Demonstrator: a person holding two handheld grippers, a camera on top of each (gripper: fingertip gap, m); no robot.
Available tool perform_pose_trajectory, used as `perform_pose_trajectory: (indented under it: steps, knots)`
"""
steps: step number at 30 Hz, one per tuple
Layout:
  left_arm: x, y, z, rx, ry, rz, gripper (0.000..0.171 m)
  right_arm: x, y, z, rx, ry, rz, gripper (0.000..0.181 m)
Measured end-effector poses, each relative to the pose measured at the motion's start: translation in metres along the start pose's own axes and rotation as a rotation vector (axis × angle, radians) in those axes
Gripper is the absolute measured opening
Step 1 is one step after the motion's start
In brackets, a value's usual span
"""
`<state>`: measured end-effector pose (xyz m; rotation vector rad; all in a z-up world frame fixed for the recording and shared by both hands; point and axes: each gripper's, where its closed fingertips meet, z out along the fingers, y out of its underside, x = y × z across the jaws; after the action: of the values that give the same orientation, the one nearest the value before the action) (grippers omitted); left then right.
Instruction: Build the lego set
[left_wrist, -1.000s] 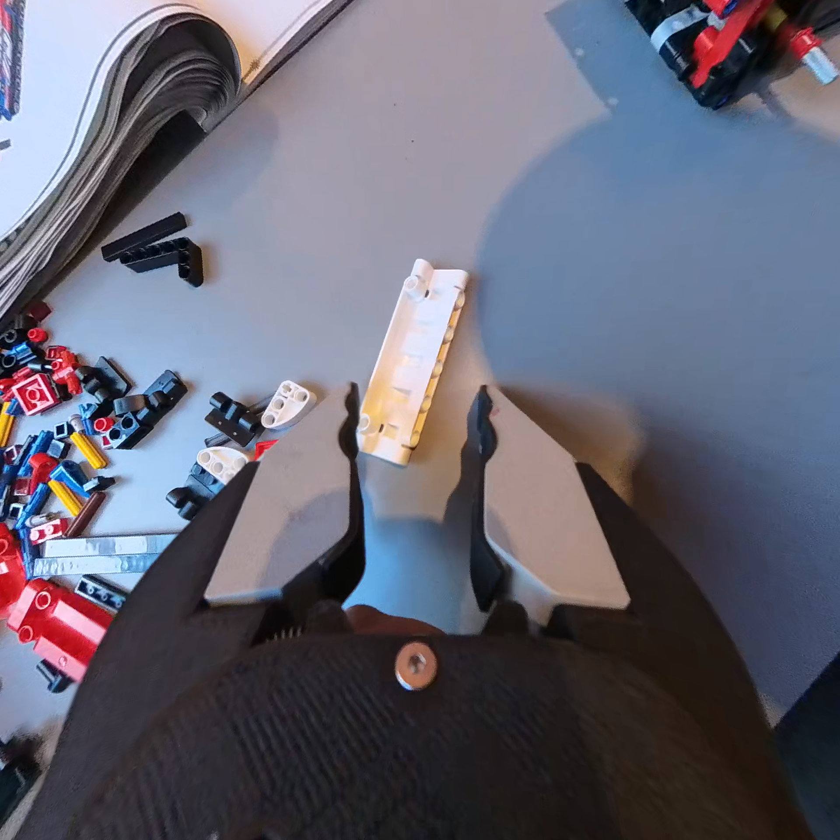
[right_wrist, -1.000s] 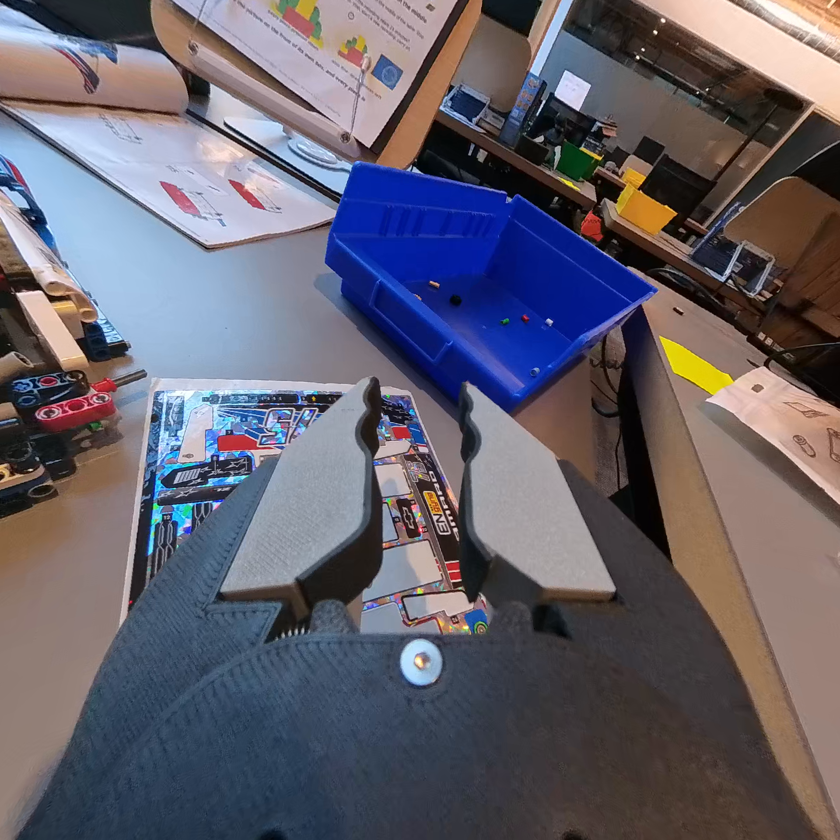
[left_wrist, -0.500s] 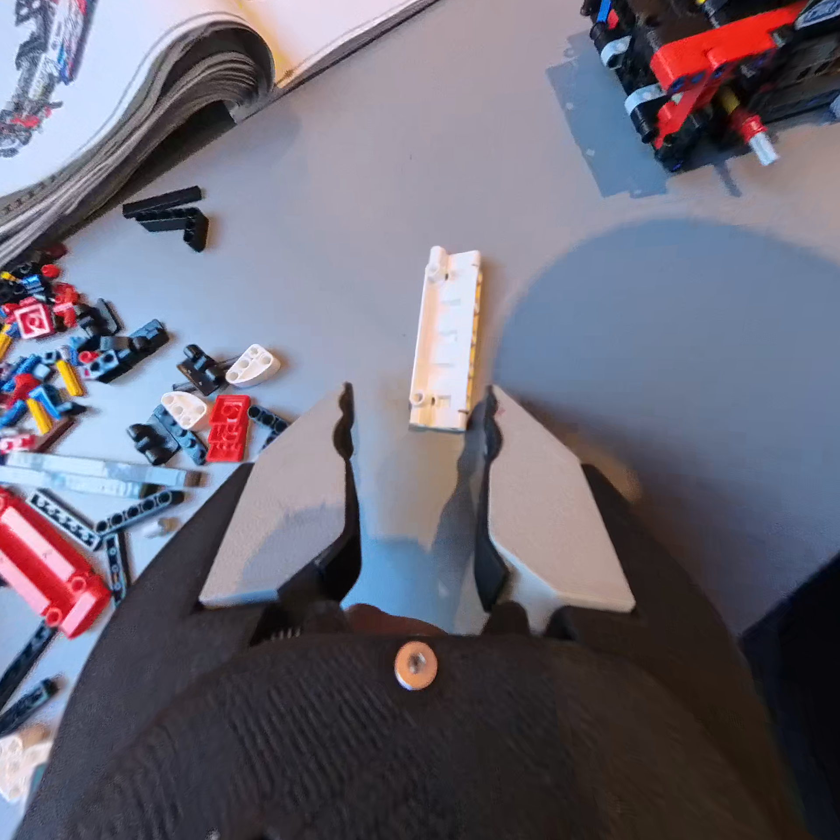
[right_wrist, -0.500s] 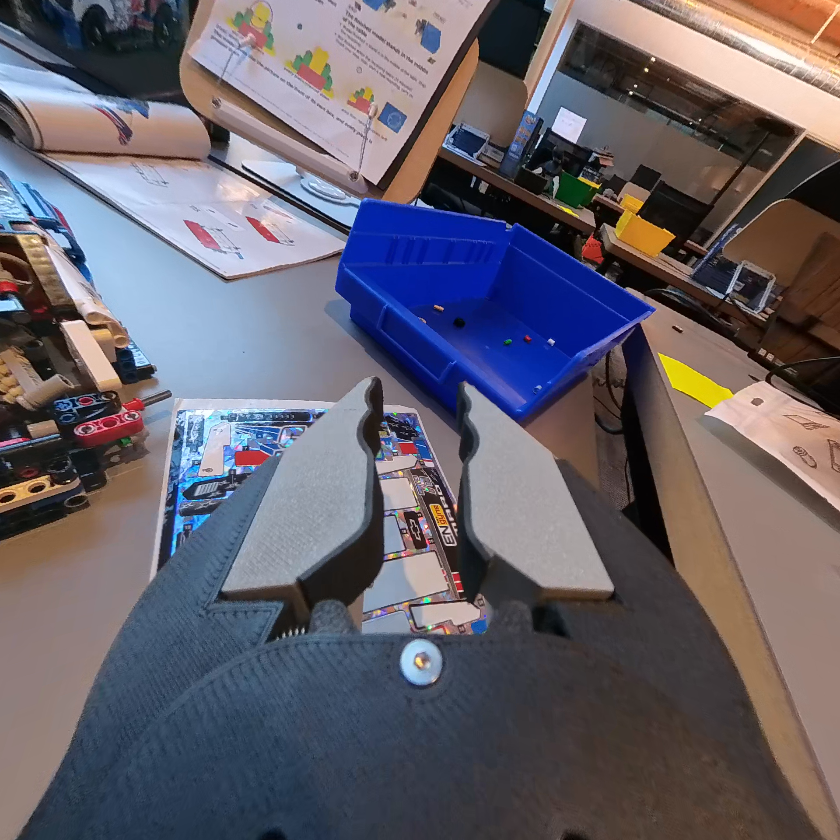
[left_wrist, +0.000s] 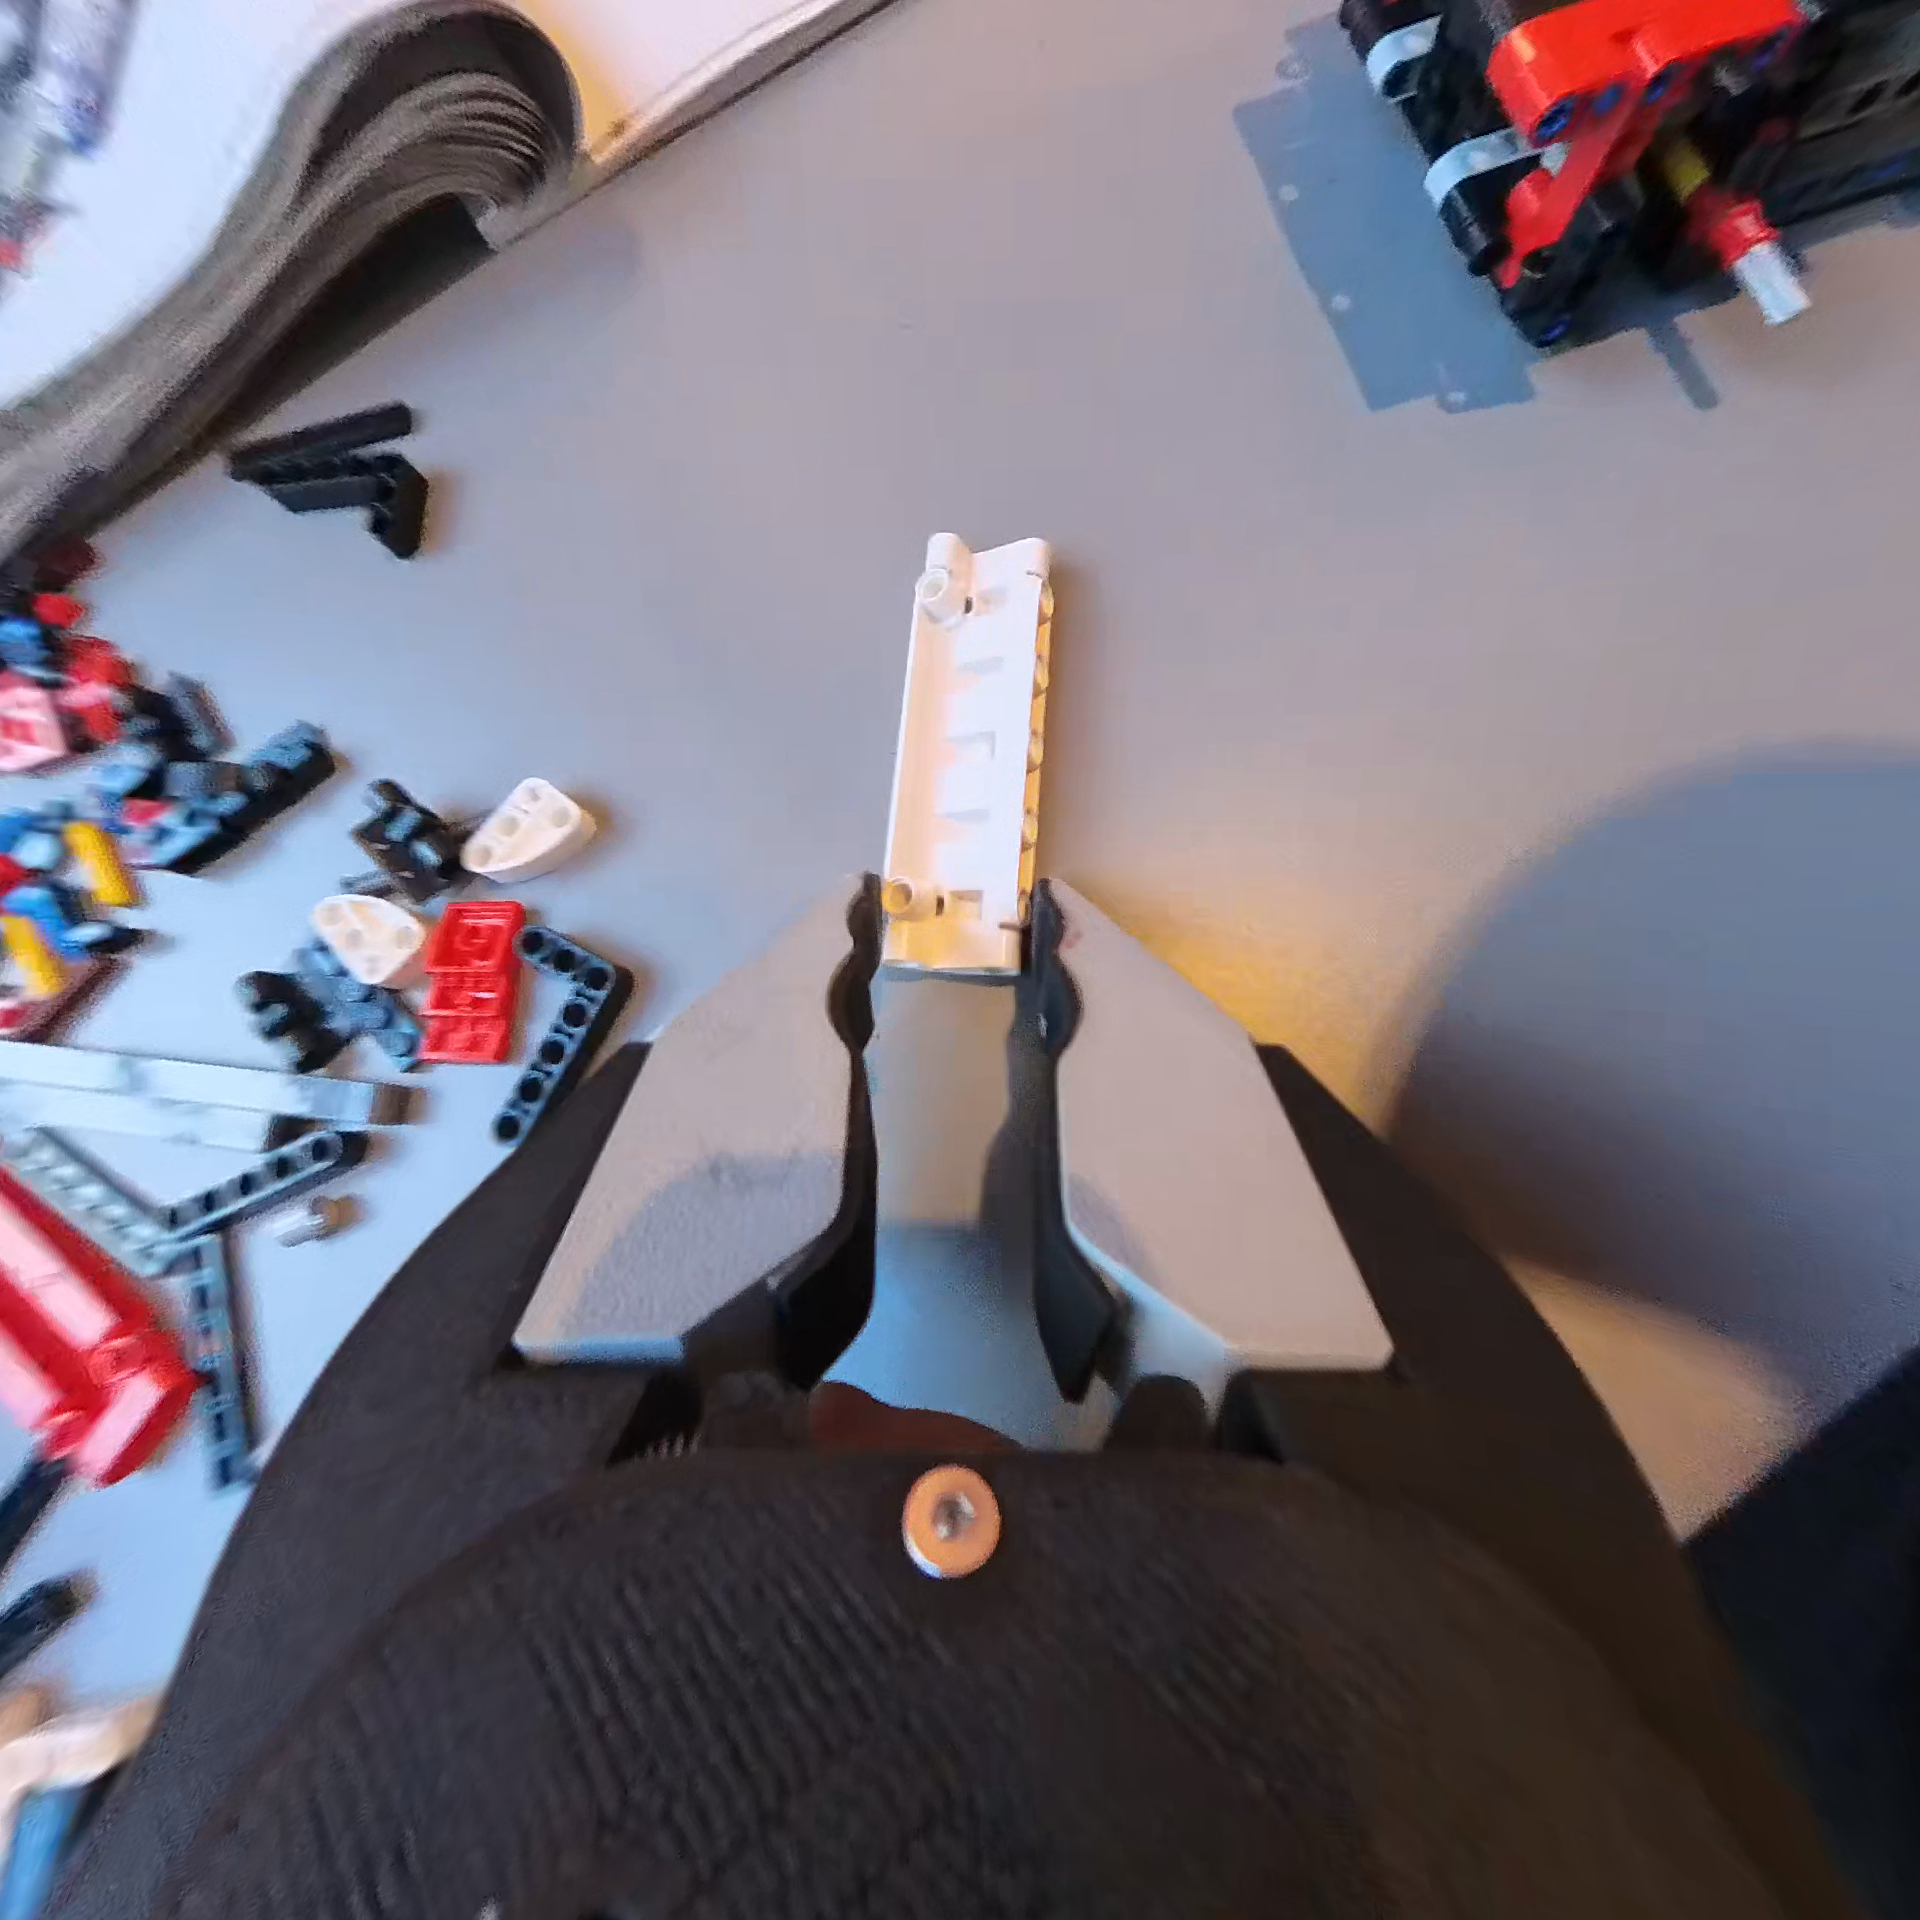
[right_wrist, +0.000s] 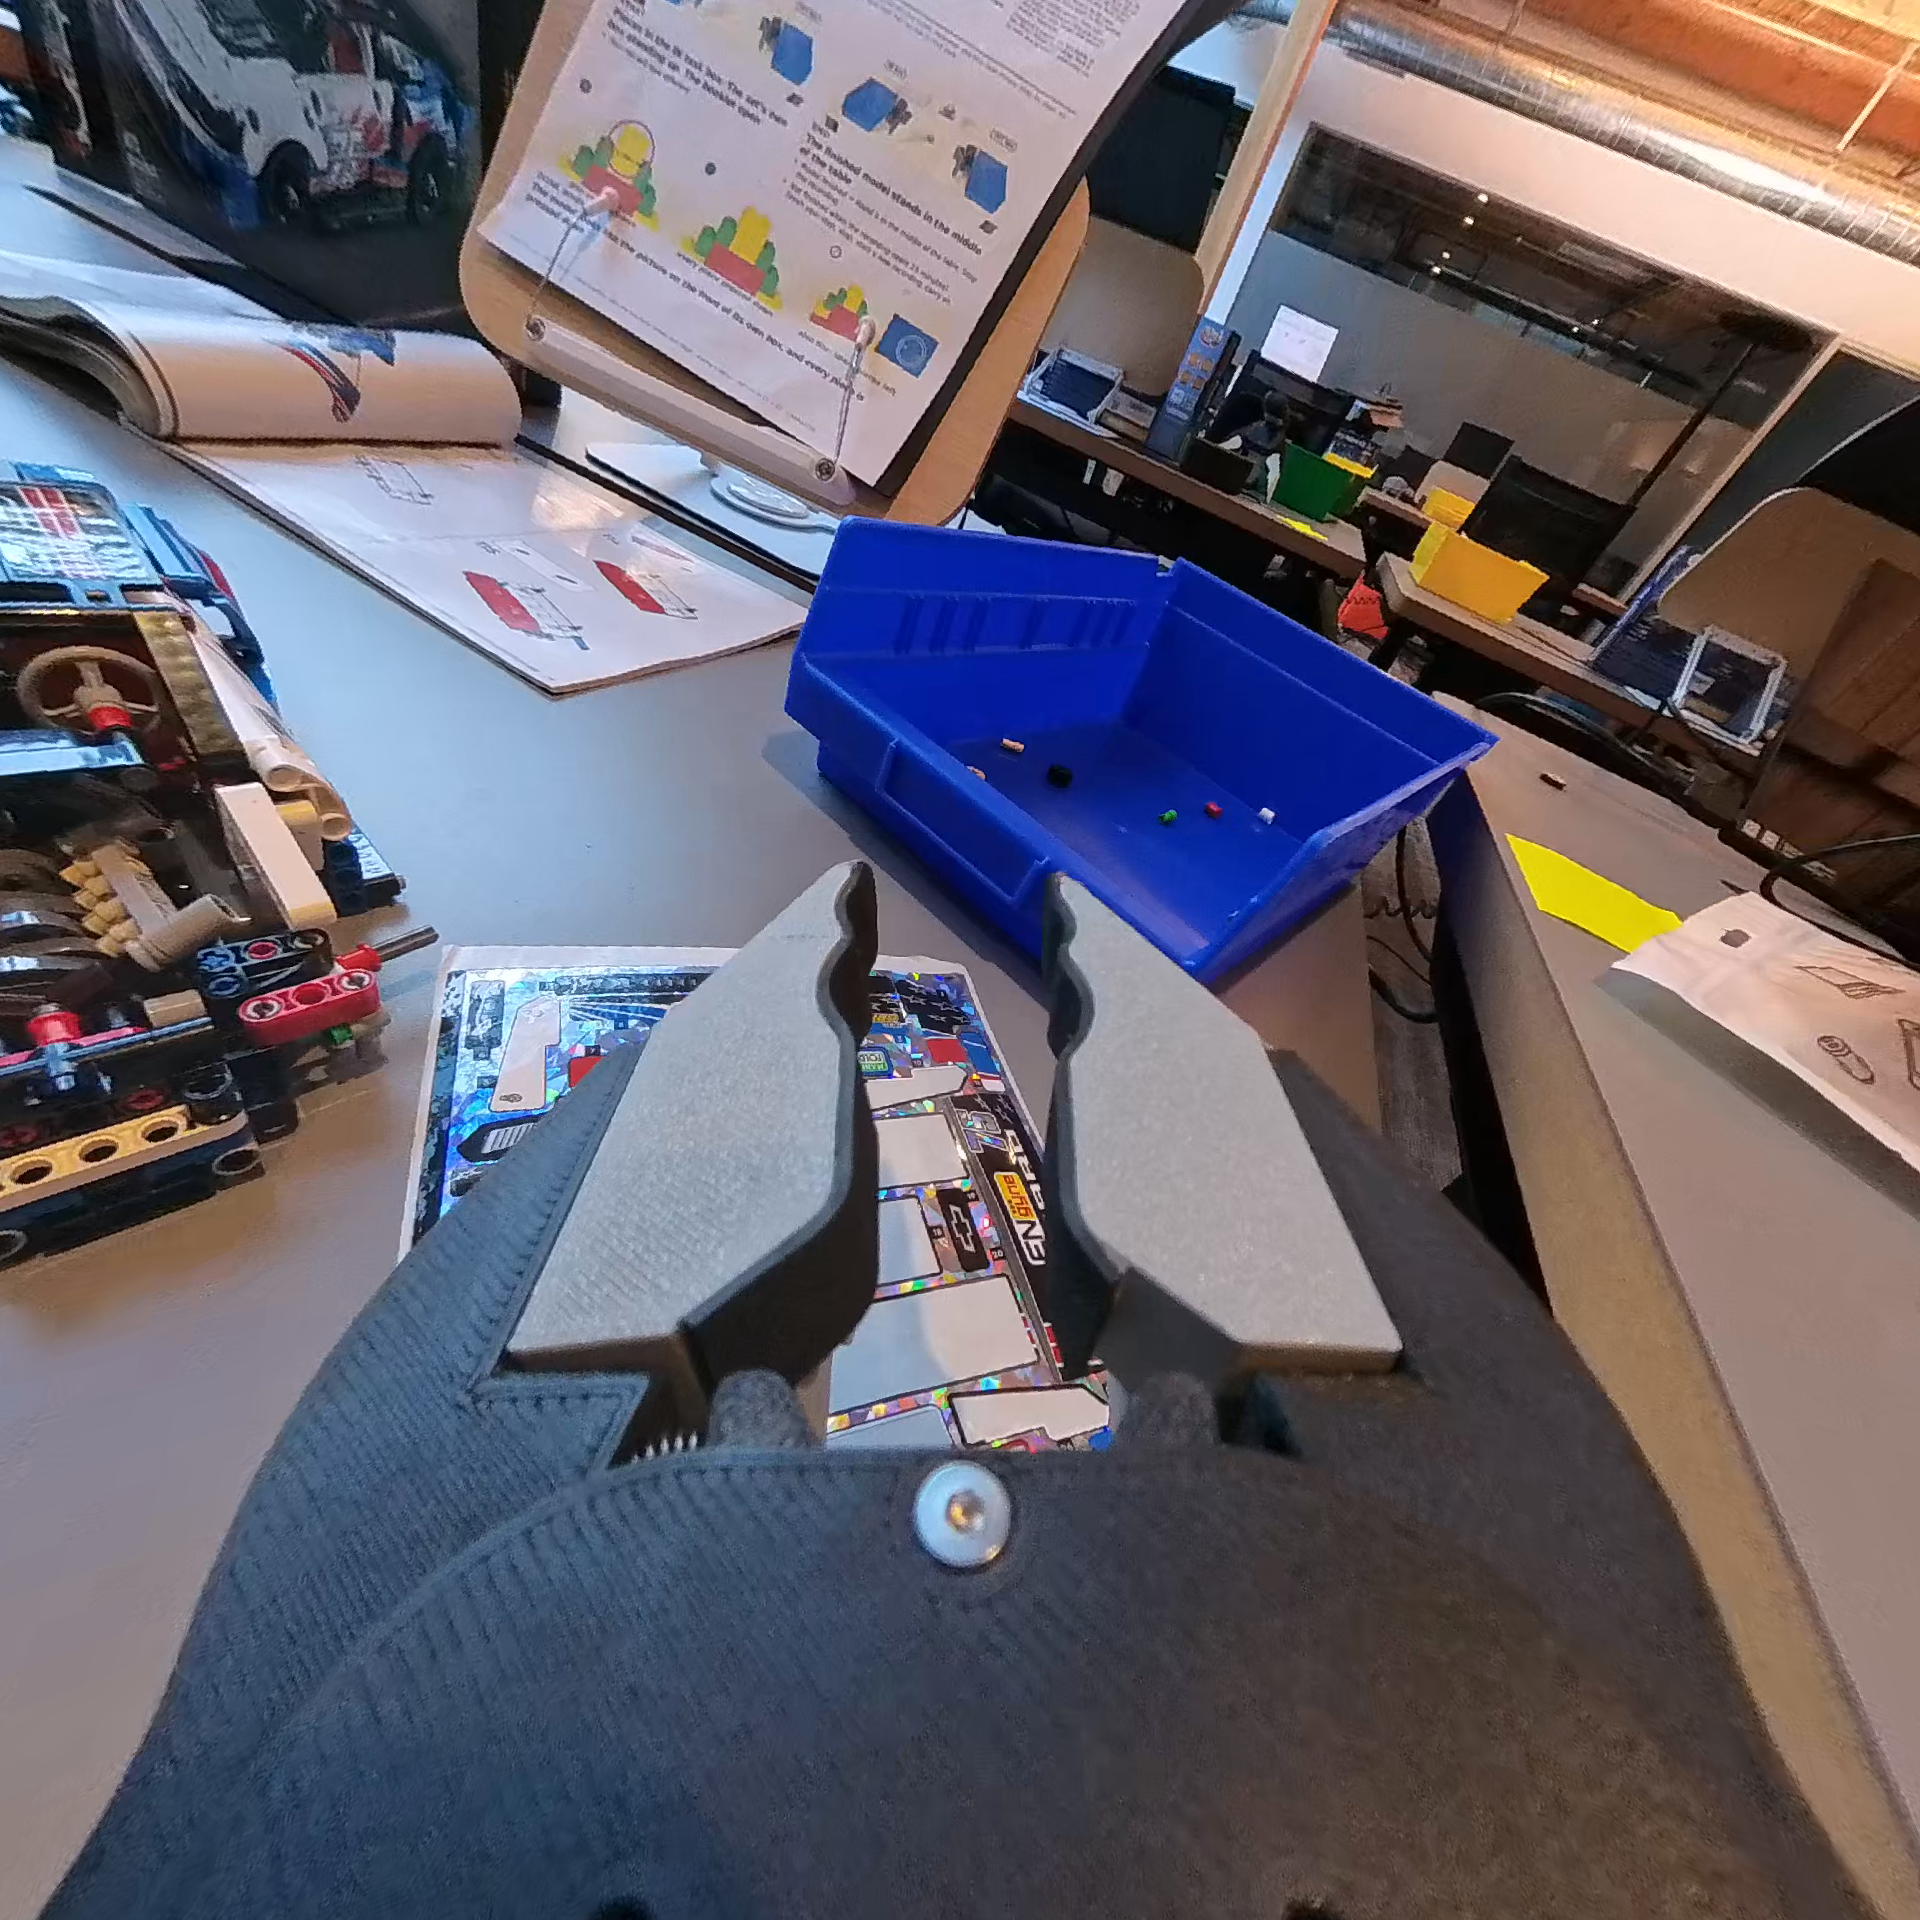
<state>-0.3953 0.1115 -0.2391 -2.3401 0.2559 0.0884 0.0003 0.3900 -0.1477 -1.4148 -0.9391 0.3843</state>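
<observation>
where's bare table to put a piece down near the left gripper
Bare grey table lies between the white piece and the red-and-black model, and between the white piece and the booklet. The loose bricks crowd the gripper's left.

A long white panel is lying flat on the grey table, underside up, its near end sitting between the left gripper's fingertips.

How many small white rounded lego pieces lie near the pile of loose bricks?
2: one small white rounded lego piece beside a black connector, another left of the red plate. Blur may hide others.
</observation>
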Motion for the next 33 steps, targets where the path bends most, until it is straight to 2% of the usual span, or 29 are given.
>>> perform_pose_trajectory:
  steps: [6,9,11,15,21,22,24,25,28,33]
  knots:
    - [-0.011,-0.016,-0.012,-0.043,-0.338,0.359,0.025,-0.001,-0.002,-0.001,0.01,-0.001,-0.013,0.028]
    - [-0.009,-0.018,-0.013,-0.056,-0.4,0.458,0.026,-0.001,-0.004,-0.003,0.021,-0.001,-0.01,0.028]
    - [-0.004,-0.014,-0.011,-0.055,-0.342,0.395,0.025,-0.001,-0.005,-0.004,0.027,-0.002,-0.005,0.027]
    - [0.012,-0.001,-0.009,-0.062,-0.175,0.171,0.026,-0.001,-0.007,-0.005,0.039,-0.008,0.003,0.027]
    - [0.023,0.007,-0.013,-0.037,-0.111,0.025,0.025,-0.005,-0.007,-0.005,0.038,-0.022,-0.005,0.027]
    - [0.023,0.008,-0.014,-0.039,-0.114,0.014,0.027,-0.005,-0.007,-0.005,0.038,-0.023,-0.006,0.027]
    - [0.025,0.008,-0.018,-0.026,-0.095,-0.001,0.047,-0.005,-0.007,-0.004,0.038,-0.025,-0.003,0.027]
    - [0.025,0.006,-0.021,-0.003,-0.09,-0.008,0.05,-0.005,-0.006,-0.004,0.036,-0.029,0.001,0.027]
    - [0.022,-0.004,-0.033,0.107,-0.092,-0.034,0.056,-0.007,-0.004,-0.004,0.026,-0.05,0.014,0.026]
    - [0.011,0.006,-0.036,0.119,-0.1,-0.094,0.064,-0.008,-0.002,-0.003,0.017,-0.052,0.003,0.026]
